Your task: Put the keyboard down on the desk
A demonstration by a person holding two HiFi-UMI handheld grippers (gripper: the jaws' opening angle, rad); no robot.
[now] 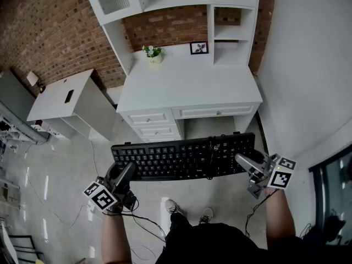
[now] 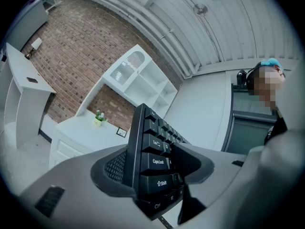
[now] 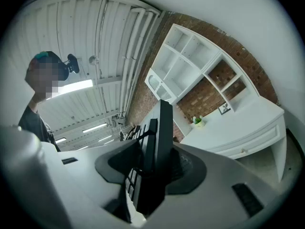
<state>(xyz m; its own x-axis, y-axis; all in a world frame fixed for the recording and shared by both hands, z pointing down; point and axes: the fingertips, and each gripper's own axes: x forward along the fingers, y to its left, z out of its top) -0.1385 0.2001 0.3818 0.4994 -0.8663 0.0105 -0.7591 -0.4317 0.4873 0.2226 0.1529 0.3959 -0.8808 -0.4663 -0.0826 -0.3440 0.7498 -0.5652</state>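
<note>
White desk [image 1: 187,84] at far side. Black keyboard [image 1: 184,157] held level in the air on the near side of the desk's front edge, above the floor, keys up. Left gripper [image 1: 125,172]: fingers [image 2: 71,175] clamped on keyboard's left end. Right gripper [image 1: 242,159]: fingers [image 3: 228,175] clamped on right end. 1 plant [image 1: 153,52] and 1 picture frame [image 1: 199,48] at desk's far edge.

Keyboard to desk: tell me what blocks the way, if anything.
Nothing visible does. The keyboard, clamped by the left claw and right claw, faces the desk; its top is bare but for a potted plant and a picture frame at the back.
</note>
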